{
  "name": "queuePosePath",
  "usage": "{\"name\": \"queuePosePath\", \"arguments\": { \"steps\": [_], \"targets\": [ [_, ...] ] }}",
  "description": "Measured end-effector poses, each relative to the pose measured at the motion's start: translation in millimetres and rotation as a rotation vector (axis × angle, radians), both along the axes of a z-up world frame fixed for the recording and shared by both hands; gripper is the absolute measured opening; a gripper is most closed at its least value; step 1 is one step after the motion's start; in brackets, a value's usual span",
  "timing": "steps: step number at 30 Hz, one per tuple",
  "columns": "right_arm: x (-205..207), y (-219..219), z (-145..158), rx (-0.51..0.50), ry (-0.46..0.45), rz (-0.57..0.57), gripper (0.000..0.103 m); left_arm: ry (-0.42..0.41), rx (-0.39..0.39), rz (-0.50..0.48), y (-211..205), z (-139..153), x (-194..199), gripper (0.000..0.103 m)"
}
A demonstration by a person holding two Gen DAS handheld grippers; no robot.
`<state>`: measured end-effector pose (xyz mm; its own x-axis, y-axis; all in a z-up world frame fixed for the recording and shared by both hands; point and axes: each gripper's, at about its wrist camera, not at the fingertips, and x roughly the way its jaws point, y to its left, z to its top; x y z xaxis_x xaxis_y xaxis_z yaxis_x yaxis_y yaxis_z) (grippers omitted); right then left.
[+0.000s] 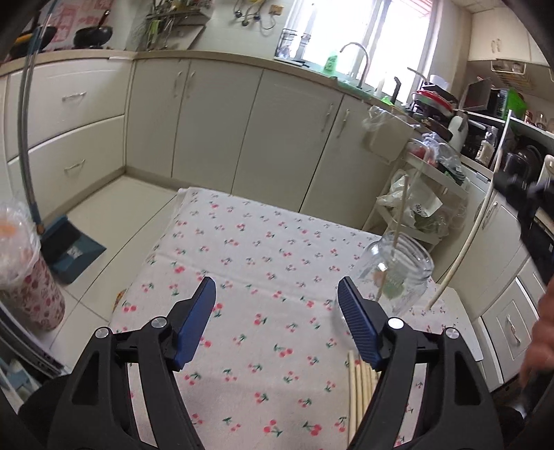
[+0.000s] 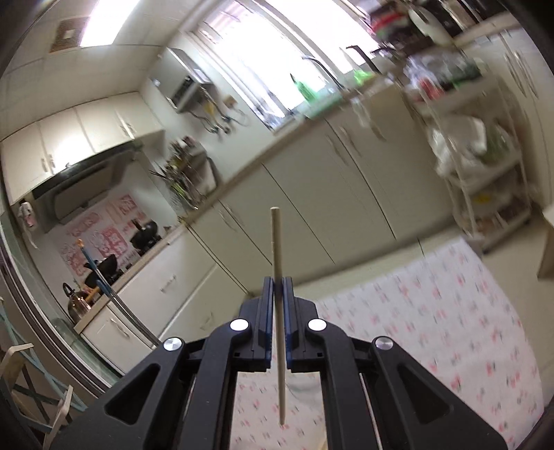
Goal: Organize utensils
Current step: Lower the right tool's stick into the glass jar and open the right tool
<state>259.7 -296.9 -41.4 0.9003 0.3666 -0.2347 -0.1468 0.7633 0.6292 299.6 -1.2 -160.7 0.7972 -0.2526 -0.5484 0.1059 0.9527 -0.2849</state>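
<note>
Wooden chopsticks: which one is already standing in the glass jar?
The pale wooden chopstick leaning upright inside the clear glass jar. The others lie flat in a bundle on the cherry-print cloth, or sit clamped in the right gripper.

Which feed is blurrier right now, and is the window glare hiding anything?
Right wrist view: background and tablecloth streaked by motion blur, though the held chopstick stays sharp. Left wrist view: mostly crisp; the window is blown out, hiding what is outside; glass jar readable.

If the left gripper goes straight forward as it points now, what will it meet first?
Probably the cloth on the table: the open left gripper points slightly down at it. The jar stands off to the right of that line. Depth is unclear.
</note>
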Motion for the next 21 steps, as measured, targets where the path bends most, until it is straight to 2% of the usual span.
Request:
{"name": "queuePosePath", "arguments": {
  "steps": [4, 15, 21],
  "targets": [
    [6, 4, 16, -0.055, -0.039, -0.008, 0.006, 0.023, -0.015, 0.016, 8, -7, 2, 0.07],
    [23, 17, 16, -0.174, -0.043, -0.03, 0.006, 0.034, -0.033, 0.015, 10, -8, 6, 0.07],
    [38, 26, -9, -0.235, 0.033, 0.004, 0.006, 0.042, -0.033, 0.007, 6, -9, 3, 0.07]
  ]
}}
